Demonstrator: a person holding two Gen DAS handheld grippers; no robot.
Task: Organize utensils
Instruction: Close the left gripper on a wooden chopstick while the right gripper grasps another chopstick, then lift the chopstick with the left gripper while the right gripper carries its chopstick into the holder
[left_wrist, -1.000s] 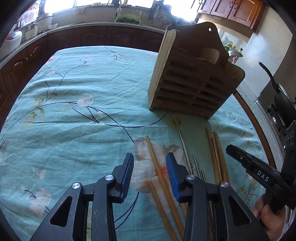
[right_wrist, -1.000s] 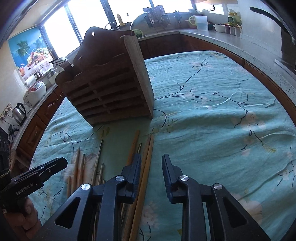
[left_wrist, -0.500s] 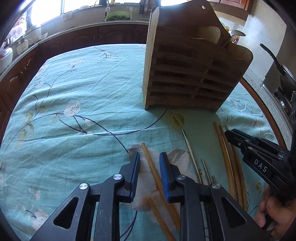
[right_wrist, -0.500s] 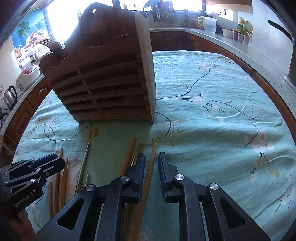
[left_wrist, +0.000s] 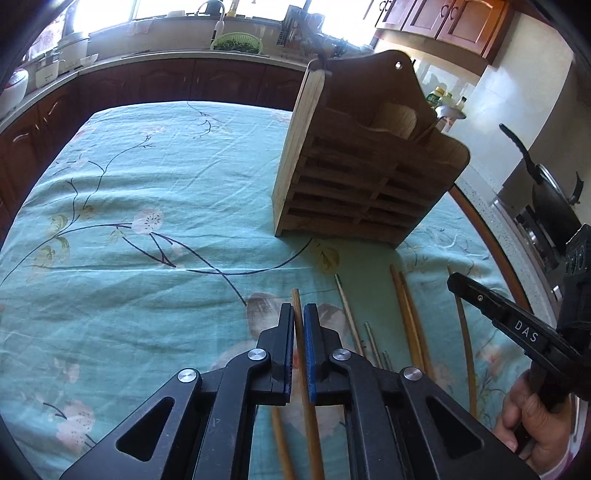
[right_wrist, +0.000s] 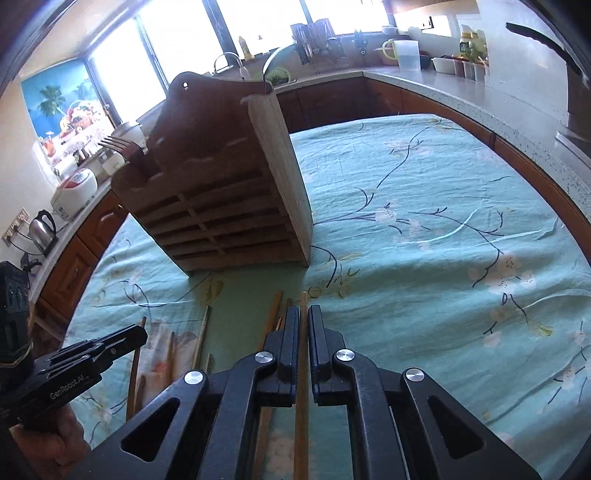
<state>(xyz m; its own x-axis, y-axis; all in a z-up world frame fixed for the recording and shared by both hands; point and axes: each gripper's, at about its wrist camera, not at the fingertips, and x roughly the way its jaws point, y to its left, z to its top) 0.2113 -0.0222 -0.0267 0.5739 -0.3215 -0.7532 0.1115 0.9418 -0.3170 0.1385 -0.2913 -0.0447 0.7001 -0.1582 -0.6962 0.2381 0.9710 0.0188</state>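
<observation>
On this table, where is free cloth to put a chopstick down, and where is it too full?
Free: the wide cloth left of the rack, and the cloth on its other side toward the counter. Crowded: the strip in front of the rack, where loose chopsticks lie side by side between the left gripper and right gripper.

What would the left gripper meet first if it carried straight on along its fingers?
Probably the tablecloth: the left gripper, shut on a wooden chopstick, aims left of the wooden utensil holder. Depth is unclear.
</observation>
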